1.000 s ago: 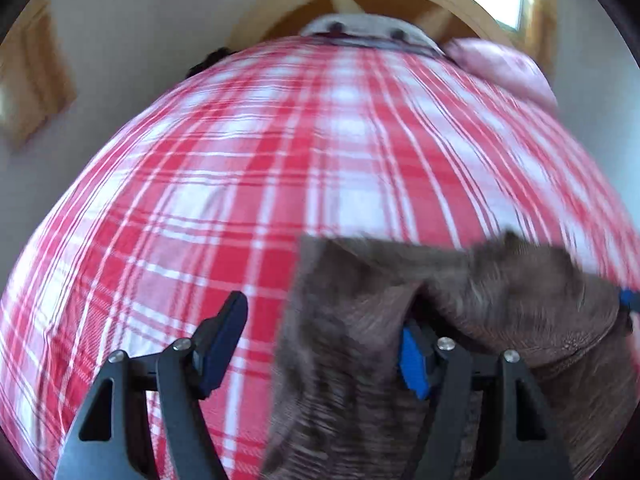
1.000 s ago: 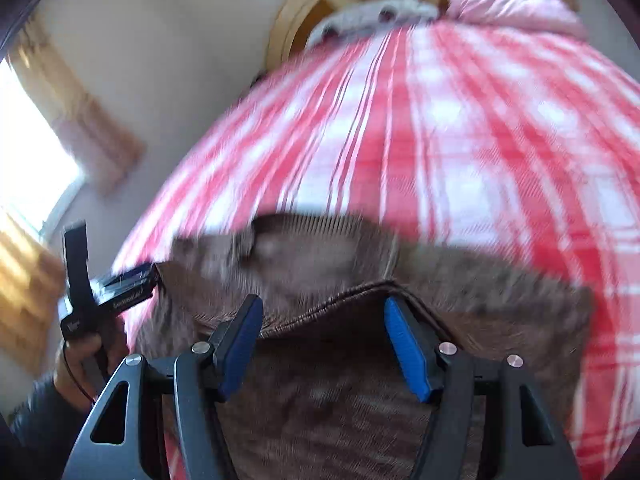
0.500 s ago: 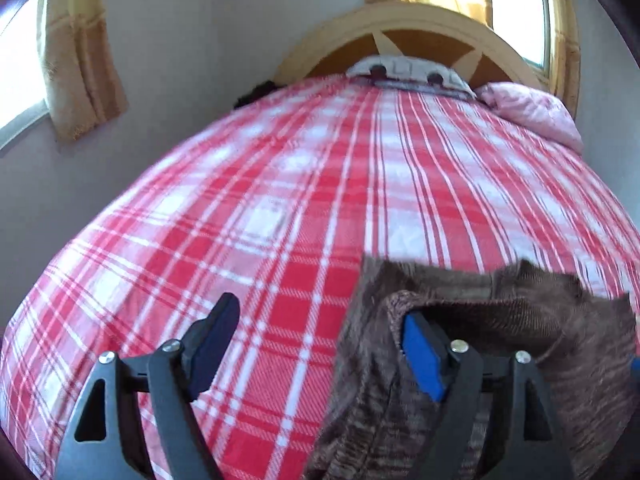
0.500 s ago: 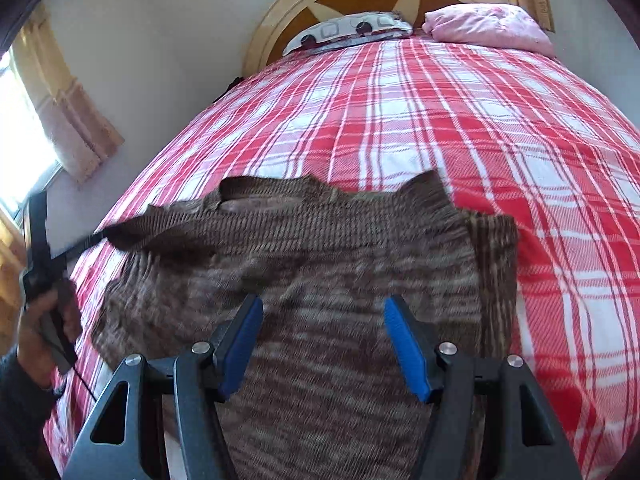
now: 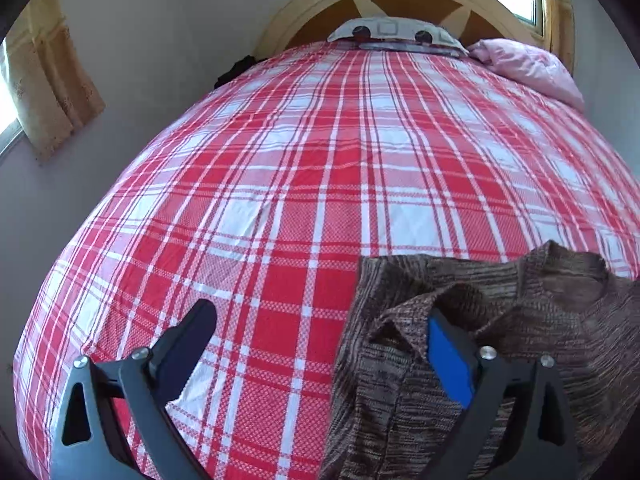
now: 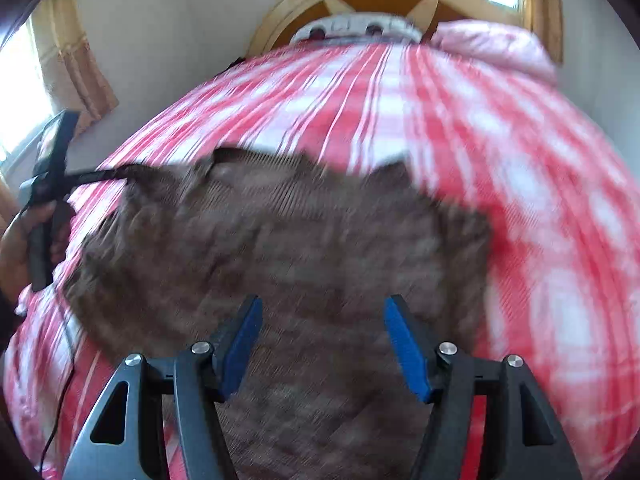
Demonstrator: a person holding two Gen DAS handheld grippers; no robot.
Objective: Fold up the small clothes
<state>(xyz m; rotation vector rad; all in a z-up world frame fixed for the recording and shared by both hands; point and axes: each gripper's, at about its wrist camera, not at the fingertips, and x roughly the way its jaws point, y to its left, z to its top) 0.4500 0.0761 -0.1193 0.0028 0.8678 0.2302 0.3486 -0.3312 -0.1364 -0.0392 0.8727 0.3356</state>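
Observation:
A brown knit top (image 5: 500, 344) lies on the red plaid bed (image 5: 304, 184). It also fills the middle of the blurred right wrist view (image 6: 304, 248). My left gripper (image 5: 320, 344) is open at the garment's left edge, and a fold of knit drapes over its right finger. My right gripper (image 6: 322, 344) is open and empty just above the garment's near part. The left gripper shows at the far left of the right wrist view (image 6: 52, 168), held by a hand.
A wooden headboard (image 5: 400, 4) with a grey patterned pillow (image 5: 392, 34) and a pink pillow (image 5: 528, 68) stands at the far end. A wall and a curtain (image 5: 48, 88) run along the bed's left side.
The brown top, lifted and bunched a second ago, now lies spread flatter on the bed. The right gripper is moving, as its view is blurred. The left gripper has stayed open at the edge.

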